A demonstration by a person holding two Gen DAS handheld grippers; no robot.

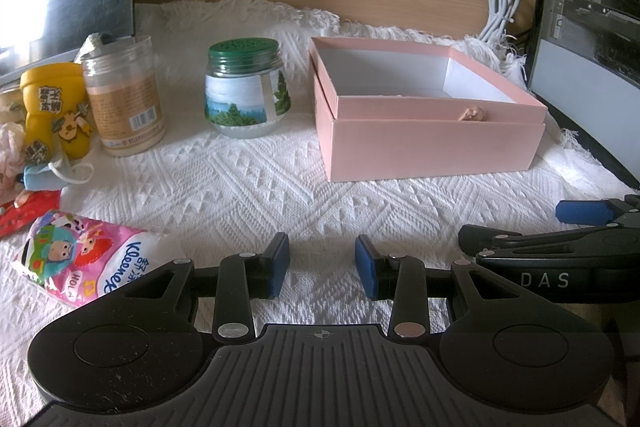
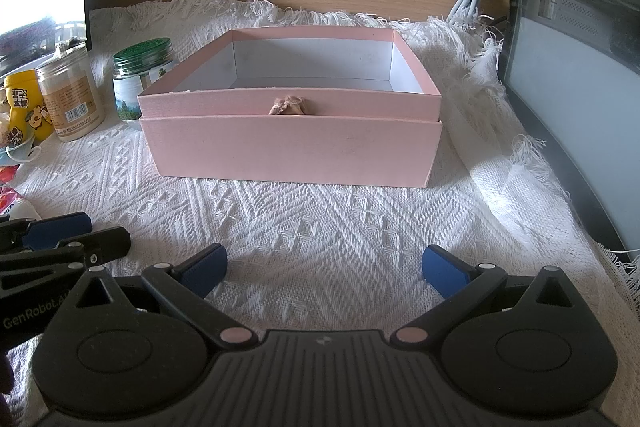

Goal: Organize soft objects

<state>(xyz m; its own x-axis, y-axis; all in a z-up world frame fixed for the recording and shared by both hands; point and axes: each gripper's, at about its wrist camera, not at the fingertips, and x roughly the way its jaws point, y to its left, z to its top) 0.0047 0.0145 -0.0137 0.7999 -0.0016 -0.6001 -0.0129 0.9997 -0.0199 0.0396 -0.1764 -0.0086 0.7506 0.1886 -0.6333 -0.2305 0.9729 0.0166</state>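
Likely a home desk — fringed tablecloth (image 2: 320,227), computer tower (image 1: 592,7).

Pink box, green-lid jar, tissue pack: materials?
Pink box: likely matte paperboard, given its thin straight walls and white lining. Jar: clear, probably glass; green lid looks like plastic. Tissue pack: glossy printed plastic film, crinkled.

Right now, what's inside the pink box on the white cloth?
The pink box is open at the top. Its white back and side walls and a strip of floor look bare. The near wall hides the front of the floor, so something low there can't be ruled out.
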